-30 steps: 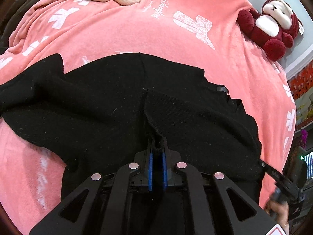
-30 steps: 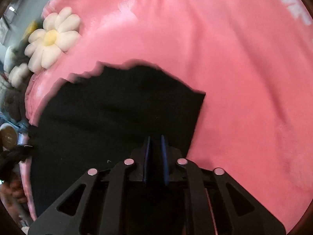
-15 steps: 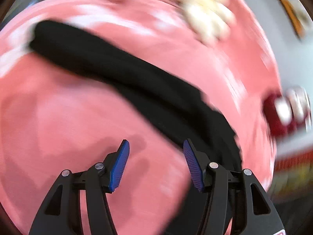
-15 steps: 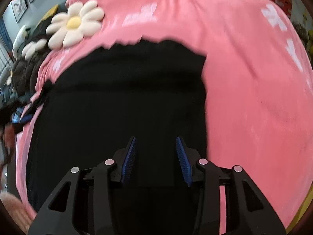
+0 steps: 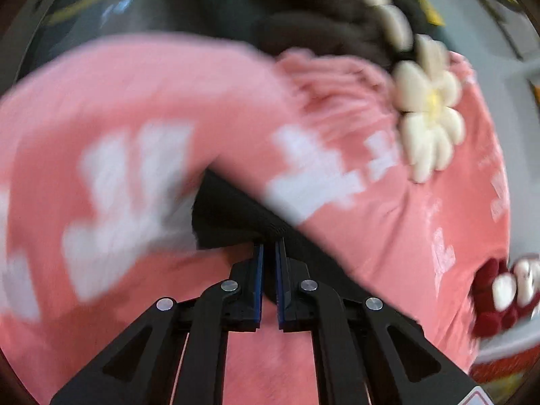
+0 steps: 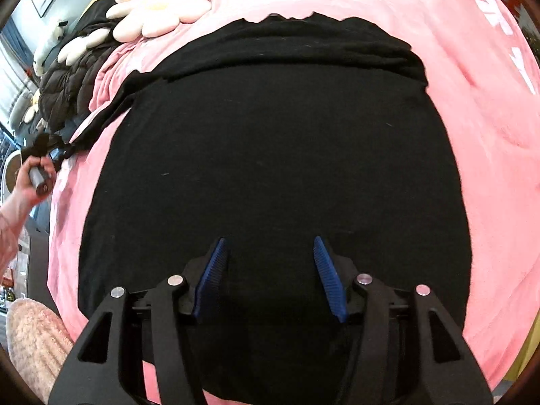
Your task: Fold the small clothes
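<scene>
We note black garment (image 6: 276, 155) lying spread on pink blanket (image 6: 489, 135). Left hand-held gripper (image 5: 267, 253) clamped on black sleeve end (image 5: 229, 219), jaws just closed. Right hand-held gripper (image 6: 270, 270) over garment body, jaws apart and just opening, nothing gripped. Flower cushion (image 6: 162, 0) beyond garment.

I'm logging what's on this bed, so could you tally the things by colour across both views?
Black: 2, the black garment and a dark puffy jacket
Pink: 1, the blanket
Cream: 2, flower cushions
Dark red: 1, plush toy, blurred
Total: 6
</scene>
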`<state>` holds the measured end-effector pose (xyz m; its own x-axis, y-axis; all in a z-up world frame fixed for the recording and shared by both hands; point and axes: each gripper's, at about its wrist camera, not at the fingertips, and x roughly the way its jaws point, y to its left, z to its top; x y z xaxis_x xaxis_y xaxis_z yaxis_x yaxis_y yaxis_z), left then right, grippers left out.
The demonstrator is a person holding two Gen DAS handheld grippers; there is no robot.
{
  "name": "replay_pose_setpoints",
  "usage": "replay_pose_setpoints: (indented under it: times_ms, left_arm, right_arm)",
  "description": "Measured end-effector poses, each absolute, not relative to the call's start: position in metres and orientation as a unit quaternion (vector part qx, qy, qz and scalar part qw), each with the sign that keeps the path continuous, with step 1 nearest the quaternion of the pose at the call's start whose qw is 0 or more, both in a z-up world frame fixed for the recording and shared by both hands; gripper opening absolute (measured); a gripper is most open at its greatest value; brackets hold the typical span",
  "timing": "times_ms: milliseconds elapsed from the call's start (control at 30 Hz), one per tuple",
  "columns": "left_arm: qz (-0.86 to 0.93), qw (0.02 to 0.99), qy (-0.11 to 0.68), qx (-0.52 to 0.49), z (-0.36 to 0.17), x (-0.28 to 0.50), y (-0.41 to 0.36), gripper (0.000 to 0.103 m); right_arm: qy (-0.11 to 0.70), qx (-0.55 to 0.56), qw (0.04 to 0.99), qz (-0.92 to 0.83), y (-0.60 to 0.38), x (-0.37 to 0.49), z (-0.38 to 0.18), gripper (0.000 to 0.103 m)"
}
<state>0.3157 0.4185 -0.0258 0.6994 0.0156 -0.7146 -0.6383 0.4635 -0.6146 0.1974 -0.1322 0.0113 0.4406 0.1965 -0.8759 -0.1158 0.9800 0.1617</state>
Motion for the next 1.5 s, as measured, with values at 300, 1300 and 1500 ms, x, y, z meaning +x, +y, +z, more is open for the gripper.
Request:
replay_pose_setpoints:
  times_ms: [300, 1300, 1500]
  left_arm:
    - [0.024, 0.917, 0.238, -0.319, 0.186, 0.363, 0.320, 0.003]
    - [-0.087, 0.847, 0.505, -0.141, 0.006, 0.224, 0.007, 0.066]
    - [-0.077, 0.853, 0.493, -0.151, 0.001, 0.211, 0.026, 0.067]
  right_arm:
    - [0.514, 0.062, 0.852, 0.082, -0.136, 0.198, 0.011, 0.054]
    - [0.498, 0.125, 0.855, 0.068, -0.225, 0.395, 0.021, 0.064]
    - [0.486, 0.061, 0.871, 0.045, -0.192, 0.412, 0.013, 0.033]
